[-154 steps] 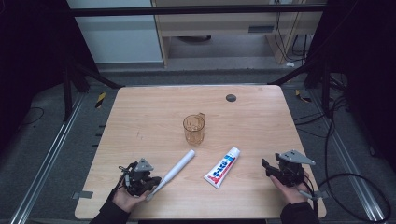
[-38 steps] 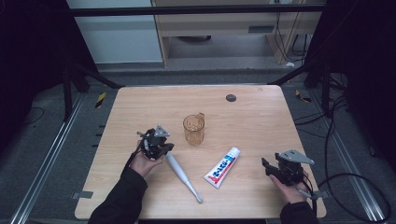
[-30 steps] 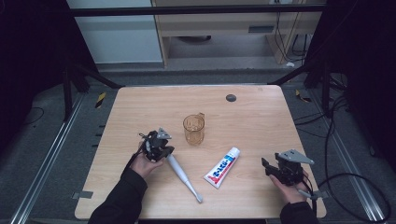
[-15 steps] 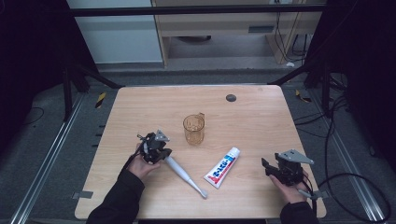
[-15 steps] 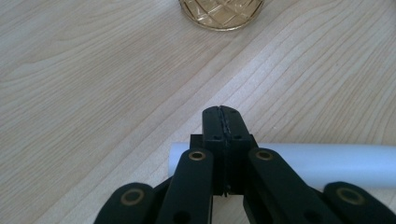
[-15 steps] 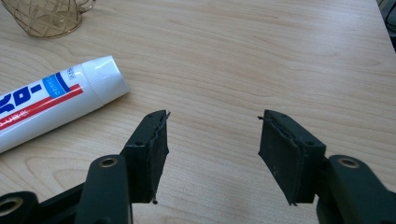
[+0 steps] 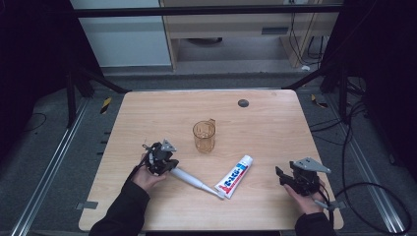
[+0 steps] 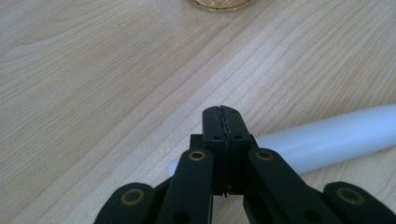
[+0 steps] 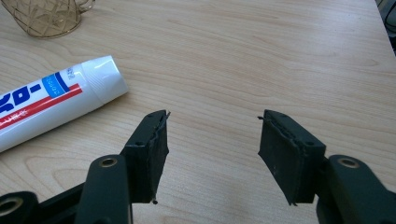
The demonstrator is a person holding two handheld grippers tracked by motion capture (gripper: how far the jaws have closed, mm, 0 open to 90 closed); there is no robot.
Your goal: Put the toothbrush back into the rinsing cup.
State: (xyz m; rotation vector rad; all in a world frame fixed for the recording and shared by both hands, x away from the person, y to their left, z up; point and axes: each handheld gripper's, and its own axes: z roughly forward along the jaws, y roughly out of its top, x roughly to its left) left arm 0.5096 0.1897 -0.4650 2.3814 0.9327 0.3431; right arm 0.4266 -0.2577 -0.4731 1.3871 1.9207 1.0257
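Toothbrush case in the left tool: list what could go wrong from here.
1. The left tool is closed beside the white case's end, not clearly around it, so a lift may miss.
2. The case's far tip touches the toothpaste tube; swinging it could shove the tube.
3. The amber cup stands close; a sweep might tip it.

Light wood table [image 7: 275, 123], grey floor [image 7: 44, 142], dark surroundings, cables [image 7: 354, 132] at right

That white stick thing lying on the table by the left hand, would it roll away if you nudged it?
Probably, yes. The white stick looks round and smooth along its length, so a sideways push would likely roll it across the flat table. It tapers toward one end, so it may curve as it rolls. It looks stiff, and the toothpaste tube at its thin tip might stop it.
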